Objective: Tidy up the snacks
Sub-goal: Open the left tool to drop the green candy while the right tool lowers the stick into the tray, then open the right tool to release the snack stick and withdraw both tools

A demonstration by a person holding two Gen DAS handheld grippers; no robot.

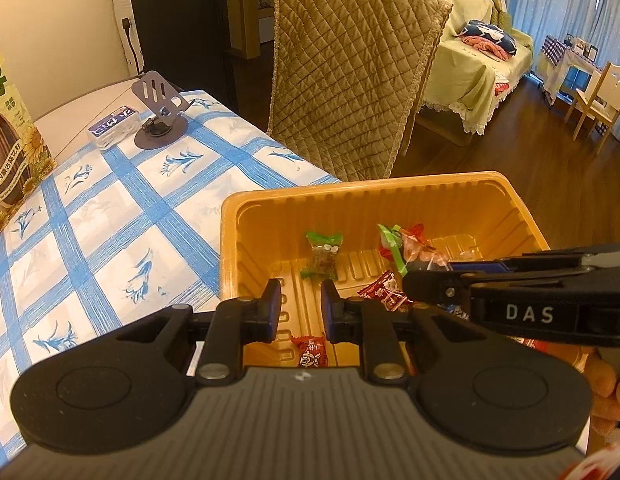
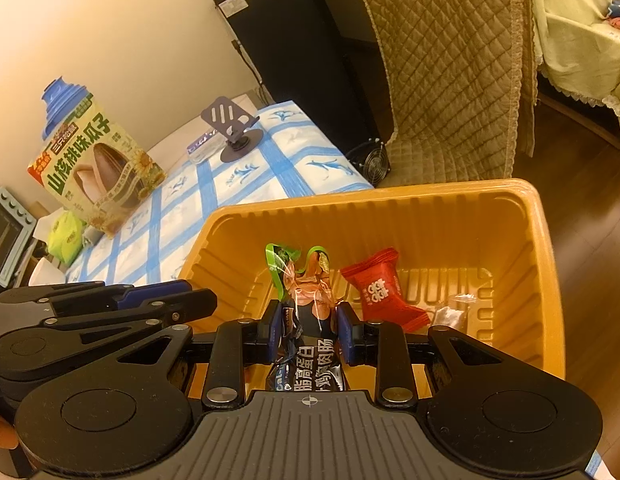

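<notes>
**Right gripper holds a sausage packet over a half-filled snack tray**

A ribbed orange plastic tray (image 2: 526, 248) sits at the edge of a table covered in a blue-and-white checked cloth with a flower print (image 1: 110, 216). Both handheld grippers point into it.

The right gripper (image 2: 310, 330) is clamped on a dark, glossy sausage packet printed with white Chinese characters (image 2: 310, 372). The packet hangs between the fingers, just above the tray floor.

The left gripper (image 1: 301, 308) holds nothing. Its jaws stand a narrow gap apart over the near side of the tray.

Several small snacks already lie in the tray: a green-ended clear sweet wrapper (image 1: 324, 256), a red pillow-shaped packet with white lettering (image 2: 384, 290), a clear wrapper with orange and green ends (image 2: 312, 276), and more red wrapped sweets (image 1: 386, 294) near the left gripper.

Judging from this, the sorting is well under way. The held packet is not yet released. No loose small snacks show on the visible cloth.

Farther back on the table stand a tall green and yellow box of sunflower seeds (image 2: 98, 168), a grey metal phone stand (image 1: 160, 108), and a small clear box with a purple label (image 1: 112, 128). A chair draped in quilted brown fabric (image 1: 350, 72) stands behind the table. Nothing blocks the drop; the left gripper sits close beside the right.
</notes>
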